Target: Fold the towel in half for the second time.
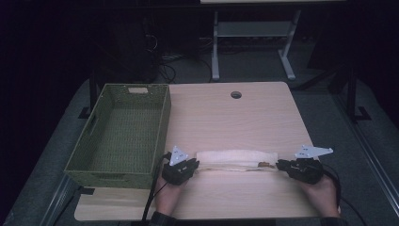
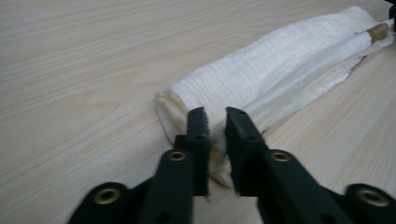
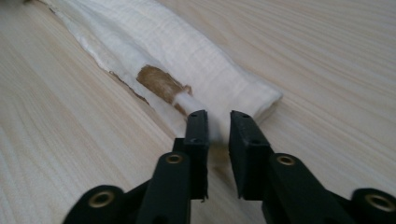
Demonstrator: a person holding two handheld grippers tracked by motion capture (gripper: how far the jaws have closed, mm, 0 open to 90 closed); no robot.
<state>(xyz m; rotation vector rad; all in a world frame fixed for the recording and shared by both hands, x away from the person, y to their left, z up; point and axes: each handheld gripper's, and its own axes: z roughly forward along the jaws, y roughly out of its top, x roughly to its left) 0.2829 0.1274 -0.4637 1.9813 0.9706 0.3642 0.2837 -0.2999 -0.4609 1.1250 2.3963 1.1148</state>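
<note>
A white folded cloth [image 1: 235, 157] lies in a long narrow strip across the near part of the wooden table [image 1: 226, 117]. It carries a brown patch [image 3: 159, 81] near its right end. My left gripper [image 1: 194, 165] is at the strip's left end. Its jaws [image 2: 215, 114] stand a little apart, with the cloth's [image 2: 280, 70] edge in the gap and not pressed. My right gripper [image 1: 281, 165] sits at the strip's right end. There too the jaws [image 3: 218, 116] are slightly parted, with a corner of the cloth [image 3: 196, 51] just at their tips.
A green woven basket [image 1: 167, 113] stands on the table's left side, with one small pale thing at its far end. A round cable hole [image 1: 235, 94] is near the far edge. Beyond the table stand a desk frame and cables on the floor.
</note>
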